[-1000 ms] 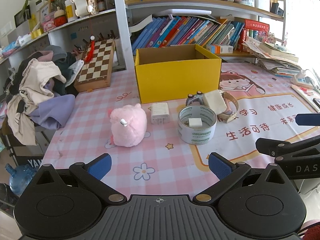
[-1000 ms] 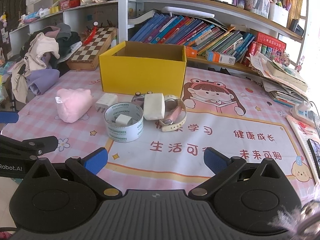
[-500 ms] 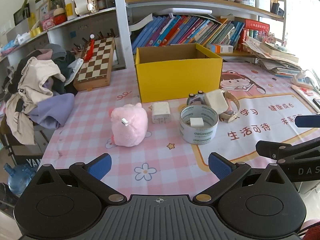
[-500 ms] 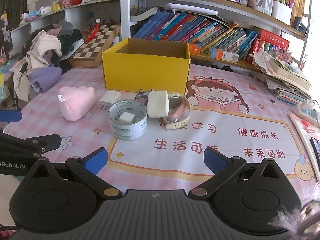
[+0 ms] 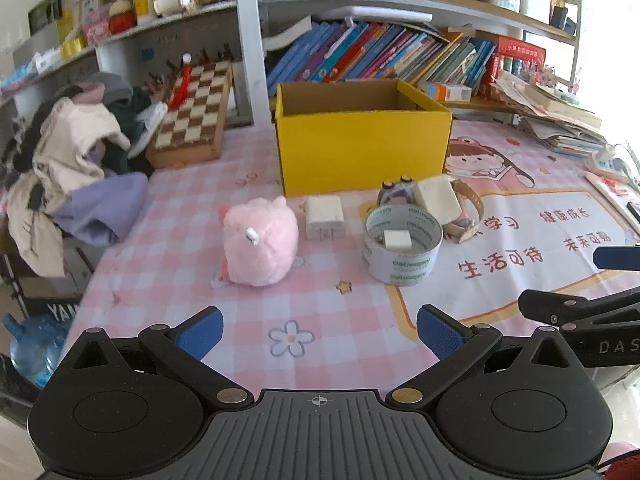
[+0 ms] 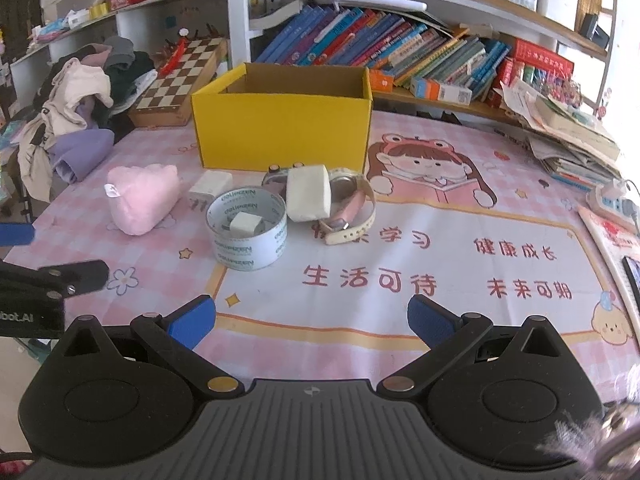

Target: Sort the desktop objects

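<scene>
Table mat [image 6: 460, 216] reads "生活可待", "未来可期", "健康成长" in red; tape roll [image 6: 248, 236] printed "DELIPIZEN", letters uncertain; right gripper [image 5: 612, 312] arm shows "DAS", left gripper [image 6: 36, 300] arm "bot.AI".

Both wrist views have advanced slightly toward the objects over the last second. In the left view, the yellow box [image 5: 362, 148], pink plush [image 5: 260, 242] and tape roll [image 5: 402, 244] sit marginally farther right and lower in frame. In the right view, the tape roll [image 6: 247, 234] and white block [image 6: 308, 198] have shifted right and down, and appear larger. No object has changed position on the counter [image 5: 320, 312].
</scene>
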`<move>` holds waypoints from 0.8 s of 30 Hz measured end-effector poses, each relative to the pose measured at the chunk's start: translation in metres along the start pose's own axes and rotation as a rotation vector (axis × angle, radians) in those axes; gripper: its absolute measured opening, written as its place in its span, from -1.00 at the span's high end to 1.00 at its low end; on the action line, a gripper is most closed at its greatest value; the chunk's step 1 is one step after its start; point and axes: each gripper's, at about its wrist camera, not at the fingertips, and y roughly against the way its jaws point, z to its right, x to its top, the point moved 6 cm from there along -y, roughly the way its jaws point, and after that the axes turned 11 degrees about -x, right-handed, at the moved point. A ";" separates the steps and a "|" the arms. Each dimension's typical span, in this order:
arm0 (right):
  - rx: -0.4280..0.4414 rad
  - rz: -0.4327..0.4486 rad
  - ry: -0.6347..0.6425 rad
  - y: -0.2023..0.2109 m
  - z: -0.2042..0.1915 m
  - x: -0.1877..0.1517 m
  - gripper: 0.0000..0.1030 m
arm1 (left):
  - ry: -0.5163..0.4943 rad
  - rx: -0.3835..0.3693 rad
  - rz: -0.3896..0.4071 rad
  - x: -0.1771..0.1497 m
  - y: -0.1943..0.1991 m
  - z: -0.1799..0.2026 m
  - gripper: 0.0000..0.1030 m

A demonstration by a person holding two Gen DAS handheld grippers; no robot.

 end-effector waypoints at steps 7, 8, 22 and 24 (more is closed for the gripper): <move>-0.010 -0.014 0.001 -0.002 0.001 0.001 -1.00 | -0.018 0.023 0.001 0.002 0.001 0.002 -1.00; -0.014 -0.017 0.008 -0.001 0.001 0.000 -1.00 | -0.024 0.028 0.002 0.002 0.001 0.002 -1.00; -0.033 -0.001 0.058 0.000 -0.004 0.003 -1.00 | 0.007 -0.002 0.055 0.003 0.007 -0.001 -1.00; -0.022 0.007 0.065 0.001 -0.007 0.004 -1.00 | 0.021 -0.002 0.060 0.002 0.008 -0.003 -1.00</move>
